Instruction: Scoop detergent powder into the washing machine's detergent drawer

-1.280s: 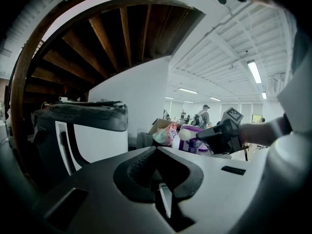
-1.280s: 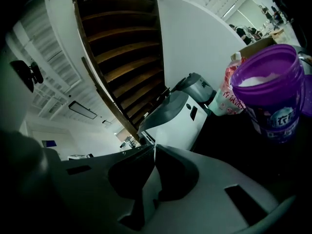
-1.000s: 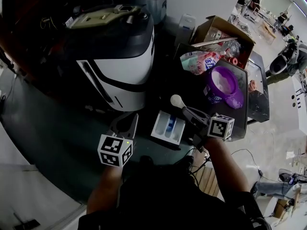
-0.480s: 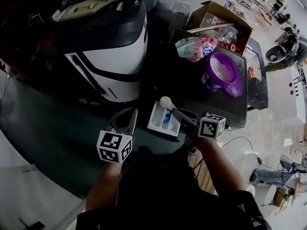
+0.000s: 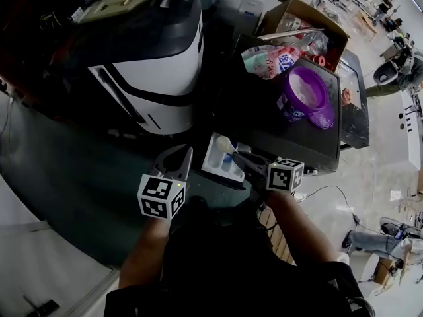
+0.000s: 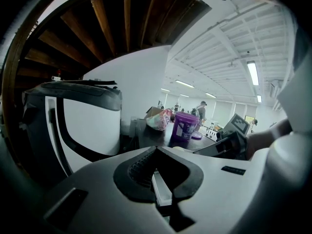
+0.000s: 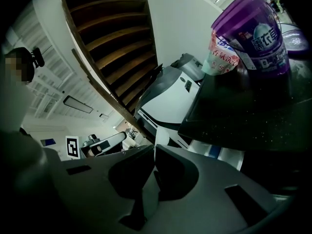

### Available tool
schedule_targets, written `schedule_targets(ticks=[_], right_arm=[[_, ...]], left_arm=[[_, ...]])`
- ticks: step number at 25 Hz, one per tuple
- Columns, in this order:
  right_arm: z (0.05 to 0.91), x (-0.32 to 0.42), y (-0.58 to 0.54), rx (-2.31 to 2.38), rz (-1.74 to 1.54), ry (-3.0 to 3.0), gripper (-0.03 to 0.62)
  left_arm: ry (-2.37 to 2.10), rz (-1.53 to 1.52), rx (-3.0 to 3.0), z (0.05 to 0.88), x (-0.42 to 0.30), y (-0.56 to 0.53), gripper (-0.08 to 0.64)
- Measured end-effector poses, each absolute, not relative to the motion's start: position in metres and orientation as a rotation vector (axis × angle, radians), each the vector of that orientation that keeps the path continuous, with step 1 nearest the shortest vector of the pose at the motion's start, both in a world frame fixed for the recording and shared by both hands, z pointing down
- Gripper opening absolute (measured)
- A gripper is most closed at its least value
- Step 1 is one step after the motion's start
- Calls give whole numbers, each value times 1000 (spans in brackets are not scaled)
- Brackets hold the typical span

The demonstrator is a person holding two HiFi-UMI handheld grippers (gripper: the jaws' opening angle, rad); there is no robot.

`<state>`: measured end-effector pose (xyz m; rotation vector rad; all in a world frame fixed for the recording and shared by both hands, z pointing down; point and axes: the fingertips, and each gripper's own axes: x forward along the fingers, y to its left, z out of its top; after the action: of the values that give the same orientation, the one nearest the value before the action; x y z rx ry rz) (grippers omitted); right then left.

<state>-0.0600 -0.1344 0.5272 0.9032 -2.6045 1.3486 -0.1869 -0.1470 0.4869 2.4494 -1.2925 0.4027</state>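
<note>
the right claw (image 5: 239, 156) is clamped narrow on the handle of a white scoop (image 5: 225, 143); in the right gripper view the claw (image 7: 153, 151) has its jaws pressed onto the thin white handle (image 7: 160, 139), which pokes up past the tips

the scoop's round head sits over the far end of the detergent drawer (image 5: 213, 166), which is pulled out at the centre of the head view, white with a blue part inside; whether the head touches the drawer cannot be told; the same drawer (image 7: 220, 156) shows at lower right of the right gripper view, under the dark top of the washing machine (image 5: 291, 137)

the left claw (image 5: 188, 153) is just left of the drawer, and whether it touches it cannot be told; in the left gripper view the claw (image 6: 156, 149) has its jaw tips together, with a white strip showing in the hollow behind them that cannot be identified

the purple tub (image 5: 305, 91) stands open on the machine's top at upper right, its lid lying beside it; a detergent bag (image 5: 264, 59) lies just beyond it, and a cardboard box (image 5: 304, 15) is behind that

a white and black appliance (image 5: 158, 58) fills the upper left of the head view
</note>
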Motion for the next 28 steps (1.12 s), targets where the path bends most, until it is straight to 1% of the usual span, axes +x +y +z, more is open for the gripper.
schedule_targets(ticks=[11,28], right_arm=[[562,-70,-125,878,1300,-2501,20],[605,-85,-118,831,1126,-2328,20]], left_arm=[[-1299,405,2414,499,-195,-141,6],[-1299,389,2408,500,-209,-136,6]])
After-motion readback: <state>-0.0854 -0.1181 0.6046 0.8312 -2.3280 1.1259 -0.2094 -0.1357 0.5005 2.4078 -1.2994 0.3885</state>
